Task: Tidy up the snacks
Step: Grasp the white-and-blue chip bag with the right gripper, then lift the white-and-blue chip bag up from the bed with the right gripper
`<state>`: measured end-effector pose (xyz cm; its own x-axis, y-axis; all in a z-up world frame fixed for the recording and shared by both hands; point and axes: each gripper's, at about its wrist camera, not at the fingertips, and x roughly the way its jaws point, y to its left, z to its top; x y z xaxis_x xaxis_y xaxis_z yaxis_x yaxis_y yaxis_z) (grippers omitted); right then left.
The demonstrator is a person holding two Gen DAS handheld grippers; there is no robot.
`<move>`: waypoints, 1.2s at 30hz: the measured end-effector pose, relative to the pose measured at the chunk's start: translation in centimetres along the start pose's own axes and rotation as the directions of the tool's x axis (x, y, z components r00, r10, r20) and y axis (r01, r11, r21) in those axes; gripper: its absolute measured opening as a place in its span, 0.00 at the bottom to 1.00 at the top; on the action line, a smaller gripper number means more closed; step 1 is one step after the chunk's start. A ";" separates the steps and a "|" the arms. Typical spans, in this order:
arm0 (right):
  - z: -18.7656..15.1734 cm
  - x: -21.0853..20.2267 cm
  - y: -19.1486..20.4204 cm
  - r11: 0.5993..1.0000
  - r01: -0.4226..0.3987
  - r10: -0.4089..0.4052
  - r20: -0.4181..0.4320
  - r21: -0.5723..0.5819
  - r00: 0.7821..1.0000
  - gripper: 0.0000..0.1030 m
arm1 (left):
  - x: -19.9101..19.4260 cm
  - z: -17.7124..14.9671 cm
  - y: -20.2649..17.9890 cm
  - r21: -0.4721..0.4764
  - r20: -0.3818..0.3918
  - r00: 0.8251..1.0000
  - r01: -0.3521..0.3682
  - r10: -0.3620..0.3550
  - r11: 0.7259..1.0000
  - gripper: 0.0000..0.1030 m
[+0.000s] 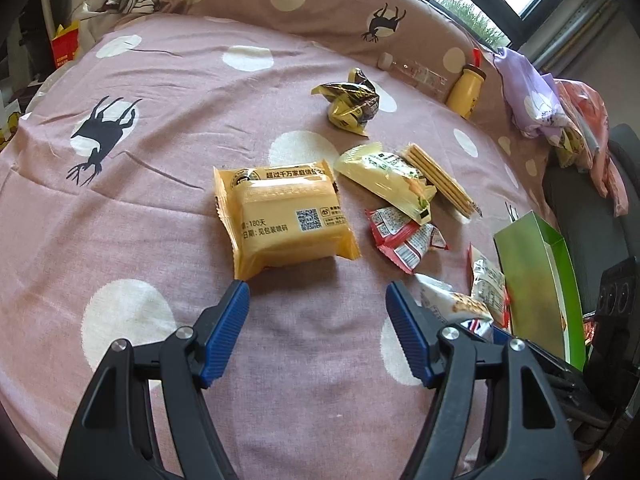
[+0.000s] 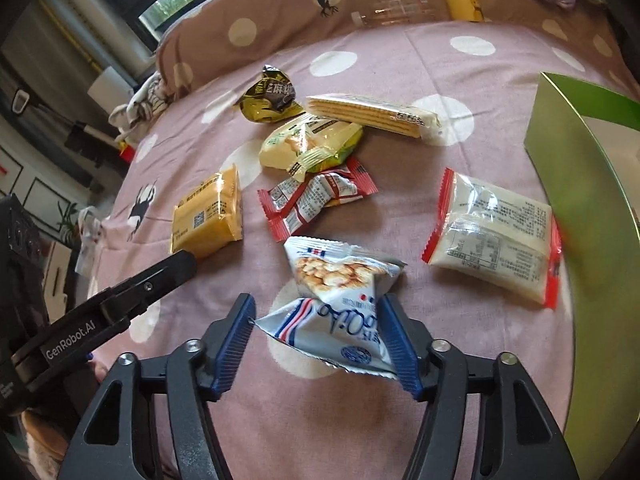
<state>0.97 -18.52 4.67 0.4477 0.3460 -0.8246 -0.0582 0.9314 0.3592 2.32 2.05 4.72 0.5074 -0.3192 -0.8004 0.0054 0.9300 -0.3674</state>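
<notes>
Right fingers (image 2: pixel 316 344) apart around cracker packet (image 2: pixel 340 300), left fingers (image 1: pixel 318 316) apart, empty, near upright orange packet (image 1: pixel 284 220).

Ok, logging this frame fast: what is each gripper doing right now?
Left gripper: open, holding nothing, just short of the orange snack pack.
Right gripper: open around the white-and-blue cracker packet; a firm grip cannot be told.

Left gripper (image 1: pixel 318 292) and right gripper (image 2: pixel 316 308): black plastic arms, ribbed blue pads (image 1: pixel 224 334), silver screws. White "GenRobot.AI" marking at 9 o'clock; possibly skin beneath it.
</notes>
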 end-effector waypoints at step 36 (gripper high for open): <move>0.2 2.5 -2.8 0.942 -0.268 0.294 -0.112 0.205 0.949 0.60 | 3.6 -4.2 -7.4 0.185 -0.211 0.933 0.332 -0.293 0.925 0.58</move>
<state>2.40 -20.25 1.67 0.3078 0.6149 -0.7260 0.0080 0.7614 0.6483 0.47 -6.78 2.58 0.2900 -0.6086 -0.7386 0.3335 0.7876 -0.5181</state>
